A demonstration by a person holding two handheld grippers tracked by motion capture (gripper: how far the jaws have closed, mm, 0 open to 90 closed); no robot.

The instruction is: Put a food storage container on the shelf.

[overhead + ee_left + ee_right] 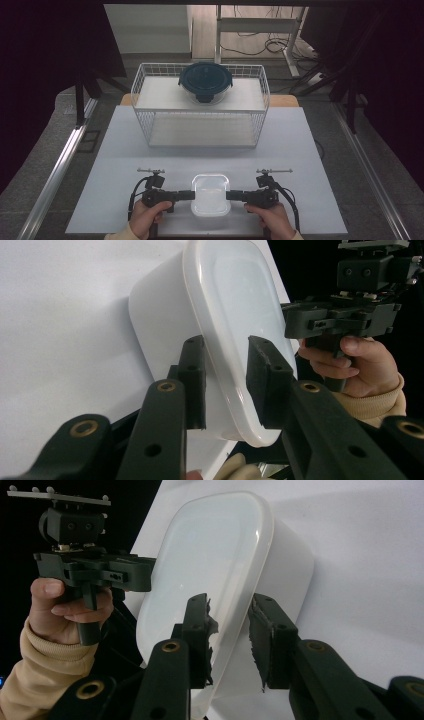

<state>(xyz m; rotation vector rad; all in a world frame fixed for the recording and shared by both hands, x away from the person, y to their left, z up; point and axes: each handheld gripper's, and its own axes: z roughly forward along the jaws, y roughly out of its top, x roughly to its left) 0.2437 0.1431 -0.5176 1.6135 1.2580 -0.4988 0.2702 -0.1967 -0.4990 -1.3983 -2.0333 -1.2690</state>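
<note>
Resting near the front edge of the white table (125, 150), the lidded white plastic container (211, 194) sits between the two grippers. The left gripper (191, 195) meets its left side, the right gripper (230, 195) its right side. Each gripper's own view shows one jaw over the lid and one under the rim, apparently pinching the lid's edge, though contact on the far pads is hard to confirm. Farther back stands a white wire rack (200, 107) with a dark-lidded round glass container (205, 81) on its upper shelf.
</note>
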